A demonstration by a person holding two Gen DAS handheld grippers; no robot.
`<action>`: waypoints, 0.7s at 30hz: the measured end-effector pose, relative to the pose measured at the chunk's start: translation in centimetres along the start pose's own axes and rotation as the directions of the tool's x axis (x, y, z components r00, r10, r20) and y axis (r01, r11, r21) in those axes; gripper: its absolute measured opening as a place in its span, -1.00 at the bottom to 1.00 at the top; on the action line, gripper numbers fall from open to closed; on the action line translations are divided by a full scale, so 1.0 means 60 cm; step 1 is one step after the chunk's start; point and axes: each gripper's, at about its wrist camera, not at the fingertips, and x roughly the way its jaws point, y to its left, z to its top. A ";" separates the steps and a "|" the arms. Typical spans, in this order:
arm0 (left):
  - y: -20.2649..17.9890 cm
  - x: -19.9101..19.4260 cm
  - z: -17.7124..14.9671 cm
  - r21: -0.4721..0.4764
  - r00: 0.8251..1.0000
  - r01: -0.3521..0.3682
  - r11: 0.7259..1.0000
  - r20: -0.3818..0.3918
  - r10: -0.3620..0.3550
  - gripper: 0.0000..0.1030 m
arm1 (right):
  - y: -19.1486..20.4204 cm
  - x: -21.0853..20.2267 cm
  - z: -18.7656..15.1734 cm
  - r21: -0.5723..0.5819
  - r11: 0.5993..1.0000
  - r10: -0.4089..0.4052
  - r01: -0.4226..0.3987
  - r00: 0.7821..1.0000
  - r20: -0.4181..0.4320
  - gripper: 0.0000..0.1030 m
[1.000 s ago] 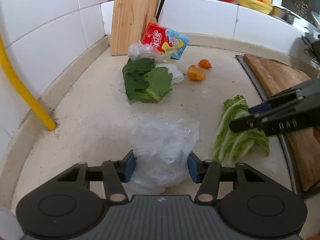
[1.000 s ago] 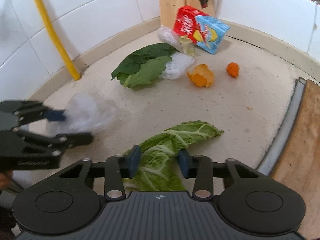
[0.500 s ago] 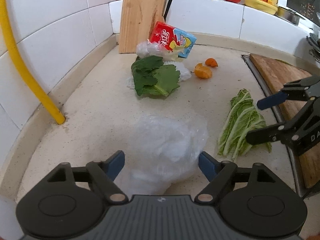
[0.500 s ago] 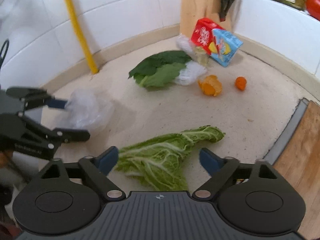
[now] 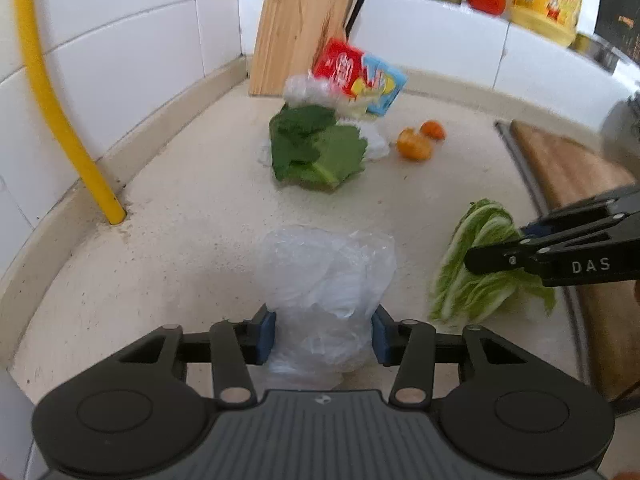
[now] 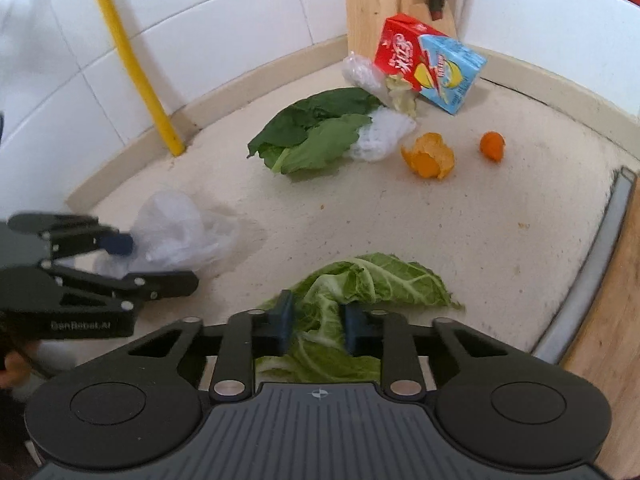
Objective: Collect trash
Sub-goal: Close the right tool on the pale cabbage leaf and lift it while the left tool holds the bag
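1. Left gripper [image 5: 323, 334]: jaws closing on the crumpled clear plastic bag [image 5: 326, 276], which sits between the blue pads at lower centre of the left wrist view. Pads look to be touching its sides.
2. Right gripper [image 6: 316, 322]: jaws closing, narrow, on the napa cabbage leaf [image 6: 360, 284], whose stalk end lies between the pads; its long axis runs toward mid-right of the frame.
3. Each piece lies directly ahead of its own gripper; both point steeply down at the speckled countertop [image 6: 500, 216].
4. Judgement: the lift depends on both pinches seating.
5. Remaining trash, upper centre: spinach leaves [image 6: 316, 136], juice carton [image 6: 430, 62], tangerine peel [image 6: 428, 156].
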 end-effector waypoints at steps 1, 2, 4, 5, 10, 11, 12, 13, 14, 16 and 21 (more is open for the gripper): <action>0.002 -0.008 -0.002 -0.013 1.000 0.008 1.000 0.009 -0.008 -0.22 | 0.000 -0.005 -0.002 0.011 1.000 0.004 -0.004 1.000 0.003 -0.56; 0.006 -0.015 -0.003 -0.031 1.000 0.018 0.999 0.016 -0.017 -0.23 | 0.001 -0.011 -0.004 0.028 1.000 0.013 -0.013 1.000 0.007 -0.60; 0.011 -0.030 -0.007 -0.062 0.999 0.035 0.997 0.029 -0.033 -0.23 | 0.004 -0.025 -0.007 0.063 0.997 0.042 -0.043 0.999 0.018 -0.66; 0.013 -0.036 -0.008 -0.069 0.999 0.036 0.997 0.034 -0.034 -0.23 | 0.005 -0.033 -0.008 0.079 0.995 0.059 -0.061 0.998 0.026 -0.67; 0.015 -0.073 -0.018 -0.075 0.998 0.028 0.997 0.065 -0.023 -0.23 | 0.015 -0.056 -0.010 0.131 0.985 0.105 -0.112 0.993 0.062 -0.70; 0.016 -0.080 -0.021 -0.076 0.997 0.026 0.997 0.071 -0.021 -0.23 | 0.019 -0.060 -0.012 0.133 0.984 0.110 -0.119 0.991 0.070 -0.70; 0.017 -0.085 -0.023 -0.078 0.997 0.025 0.997 0.076 -0.019 -0.23 | 0.023 -0.062 -0.012 0.133 0.984 0.113 -0.122 0.991 0.076 -0.70; 0.017 -0.090 -0.025 -0.081 0.997 0.024 0.996 0.081 -0.017 -0.23 | 0.027 -0.064 -0.013 0.132 0.984 0.113 -0.122 0.990 0.080 -0.70; 0.018 -0.094 -0.027 -0.084 0.996 0.023 0.996 0.085 -0.015 -0.23 | 0.031 -0.066 -0.014 0.132 0.984 0.113 -0.123 0.990 0.083 -0.70; 0.018 -0.105 -0.031 -0.088 0.995 0.021 0.996 0.098 -0.012 -0.23 | 0.038 -0.072 -0.016 0.137 0.982 0.121 -0.133 0.988 0.091 -0.70; 0.016 -0.128 -0.040 -0.096 0.993 0.011 0.995 0.120 0.000 -0.23 | 0.055 -0.091 -0.016 0.127 0.981 0.129 -0.144 0.984 0.121 -0.70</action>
